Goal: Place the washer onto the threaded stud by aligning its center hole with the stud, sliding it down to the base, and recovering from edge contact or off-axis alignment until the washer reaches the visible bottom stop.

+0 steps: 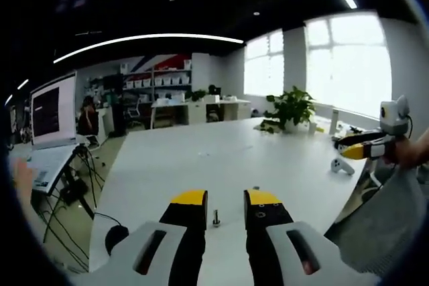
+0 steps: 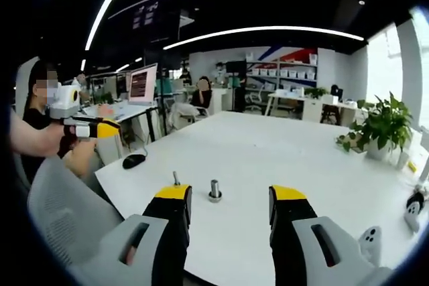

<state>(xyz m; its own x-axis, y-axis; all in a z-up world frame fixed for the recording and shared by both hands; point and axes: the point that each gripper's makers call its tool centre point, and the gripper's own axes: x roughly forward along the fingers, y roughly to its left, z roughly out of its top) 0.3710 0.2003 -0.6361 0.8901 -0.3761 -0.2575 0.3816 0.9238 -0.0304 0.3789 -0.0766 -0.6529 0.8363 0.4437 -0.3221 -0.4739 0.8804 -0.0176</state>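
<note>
1. The threaded stud [image 2: 214, 189] is standing upright on the white surface [image 2: 281, 159], seen in the right gripper view between and just beyond the two yellow-tipped jaws; a ring at its base may be the washer, though it is too small to tell for certain.
2. A second, thinner upright pin [image 2: 176, 179] is standing just beside the stud, close above the tip of that view's left-hand jaw.
3. In the left gripper view a small upright stud [image 1: 216, 218] is showing on the surface [image 1: 221, 159] in the gap between the jaws; which of the two pieces it is cannot be told.
4. The right tongs [image 2: 230, 200] are hanging released, jaws wide apart and gripping nothing, near the stud but not touching it.
5. The left tongs [image 1: 226, 199] are likewise released, jaws apart with the small stud showing between them, apart from both.
6. The other tongs [image 1: 355, 151], held in a hand, are entering the left gripper view from the right, well apart from the stud.
7. A potted plant [image 2: 382, 125] is standing toward the surface's far edge, a black mouse [image 2: 134, 160] is lying near its corner, and a white controller [image 1: 342, 165] is resting near its edge.
</note>
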